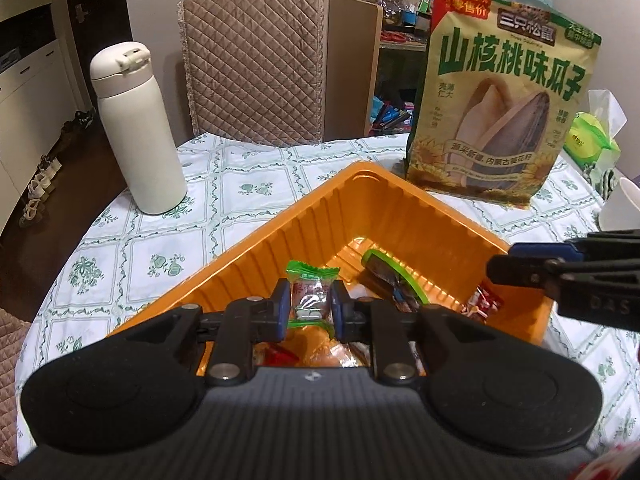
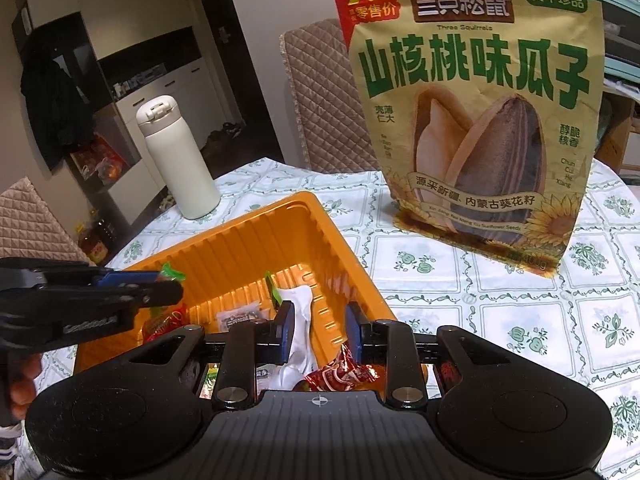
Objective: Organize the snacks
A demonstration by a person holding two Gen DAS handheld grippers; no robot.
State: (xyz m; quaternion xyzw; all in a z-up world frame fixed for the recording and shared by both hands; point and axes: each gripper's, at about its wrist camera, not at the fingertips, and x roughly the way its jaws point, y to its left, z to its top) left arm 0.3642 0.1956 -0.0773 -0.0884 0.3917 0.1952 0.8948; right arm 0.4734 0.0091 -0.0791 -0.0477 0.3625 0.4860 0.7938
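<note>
An orange plastic tray [image 1: 280, 224] sits on the flowered tablecloth with several small wrapped snacks in it. My left gripper [image 1: 311, 308] hovers over the tray's near part, shut on a small green-topped snack packet [image 1: 312, 280]. It shows from the side in the right wrist view [image 2: 160, 284], the packet's green end poking out. My right gripper [image 2: 320, 328] hangs over the tray [image 2: 240, 220], its jaws a narrow gap apart with nothing pressed between them. A white packet [image 2: 302, 308] and a red one [image 2: 340, 372] lie below it. Its tip [image 1: 498, 270] enters from the right in the left wrist view.
A big bag of sunflower seeds [image 1: 504, 100] stands upright just behind the tray. A cream flask [image 1: 136, 128] stands at the table's left. A quilted chair [image 1: 252, 64] is behind, a green tissue pack [image 1: 592, 136] and a white cup [image 1: 620, 208] at far right.
</note>
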